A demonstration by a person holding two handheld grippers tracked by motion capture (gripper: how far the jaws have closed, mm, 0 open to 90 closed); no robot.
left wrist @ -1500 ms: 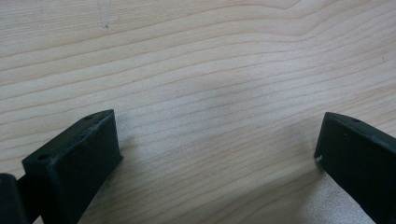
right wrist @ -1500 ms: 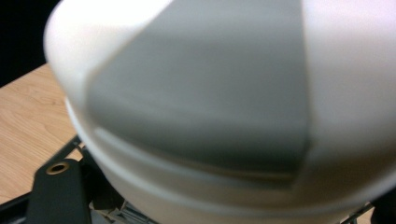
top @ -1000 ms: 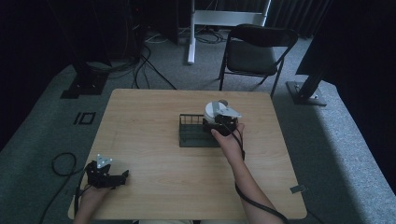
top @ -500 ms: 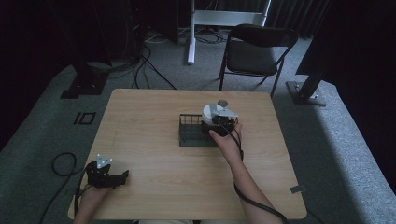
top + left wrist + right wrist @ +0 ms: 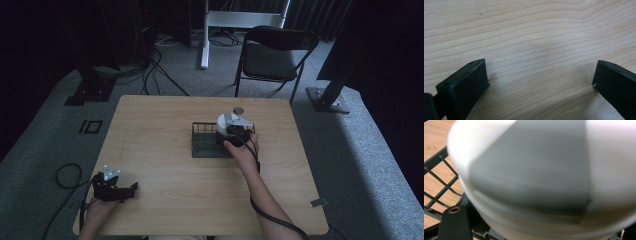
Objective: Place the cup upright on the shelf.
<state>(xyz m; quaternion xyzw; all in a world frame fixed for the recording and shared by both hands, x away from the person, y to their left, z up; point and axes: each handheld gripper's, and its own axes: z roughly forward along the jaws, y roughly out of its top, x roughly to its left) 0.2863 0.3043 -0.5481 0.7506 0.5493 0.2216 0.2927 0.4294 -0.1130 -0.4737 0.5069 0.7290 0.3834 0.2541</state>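
Wooden table [image 5: 160,130] seen from above, pale and rectangular, standing on grey carpet with a black folding chair [image 5: 272,55] beyond its far edge. Near the middle of the table sits a low black wire rack [image 5: 205,142]. The person's right hand reaches forward from the bottom of the high view and holds the right gripper [image 5: 235,134] over the right end of that rack. At the gripper is a white, rounded object with a grey band [image 5: 229,121], possibly a cup or bowl; it sits at the rack's right end, and whether it rests on the wires or hangs just above them cannot be told. In the right gripper view this white and grey object [image 5: 536,177] is very close and blurred, with the rack's thin wires [image 5: 441,187] and the wood beneath them at the left, and one black jaw at the lower left; the other jaw is hidden, so how far the jaws stand apart, or whether they clamp the object, cannot be told. A small round grey disc [image 5: 239,109] lies on the table just beyond the rack. The left gripper [image 5: 116,187] rests near the table's near left corner, well apart from the rack. Its jaws are spread wide with bare wood grain [image 5: 536,50] between them, gripping nothing.
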